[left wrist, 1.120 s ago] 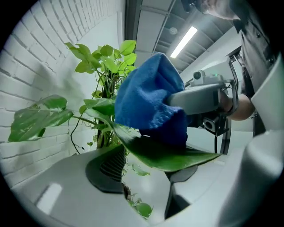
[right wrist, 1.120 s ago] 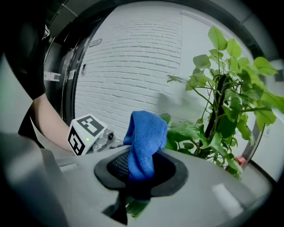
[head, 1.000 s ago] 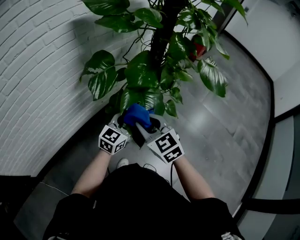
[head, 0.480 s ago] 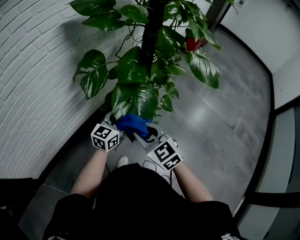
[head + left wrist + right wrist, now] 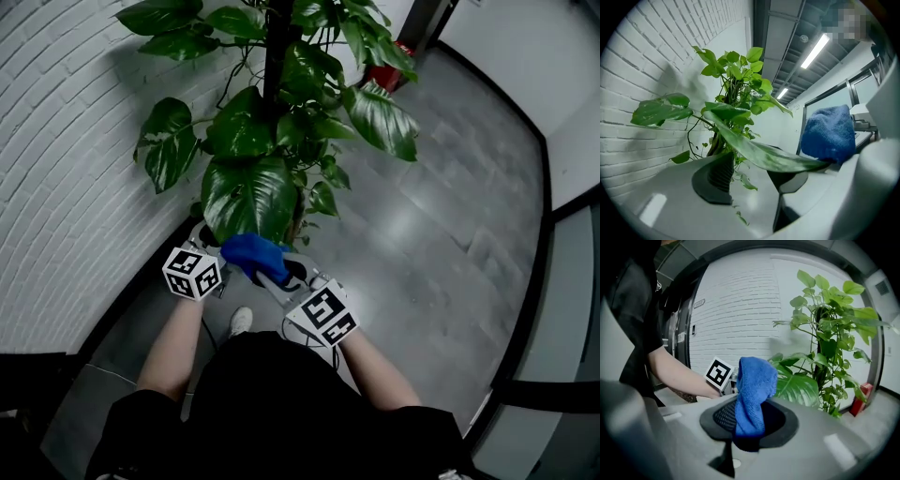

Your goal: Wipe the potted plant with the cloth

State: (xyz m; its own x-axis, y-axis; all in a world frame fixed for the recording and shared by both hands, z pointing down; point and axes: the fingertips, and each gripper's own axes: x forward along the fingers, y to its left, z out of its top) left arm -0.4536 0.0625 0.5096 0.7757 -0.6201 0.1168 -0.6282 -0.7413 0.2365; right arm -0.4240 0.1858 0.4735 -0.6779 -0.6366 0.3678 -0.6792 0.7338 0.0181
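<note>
My right gripper [image 5: 750,425] clamps the blue cloth [image 5: 753,385] just at 6 o'clock of the potted plant's [image 5: 277,56] big leaf [image 5: 248,199], which runs 12-to-6 across my left gripper's [image 5: 754,187] wide-apart jaws, just closed slightly but not pinching.

Blue cloth [image 5: 253,255] in the right gripper [image 5: 750,423] drags toward seven o'clock, reaching the big leaf [image 5: 248,192] tip; left gripper [image 5: 754,183] jaws narrow slightly, leaf between them.

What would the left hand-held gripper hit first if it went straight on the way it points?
Most likely the large green leaf, lying between the left hand-held gripper's parted jaws, which just closed slightly.
</note>
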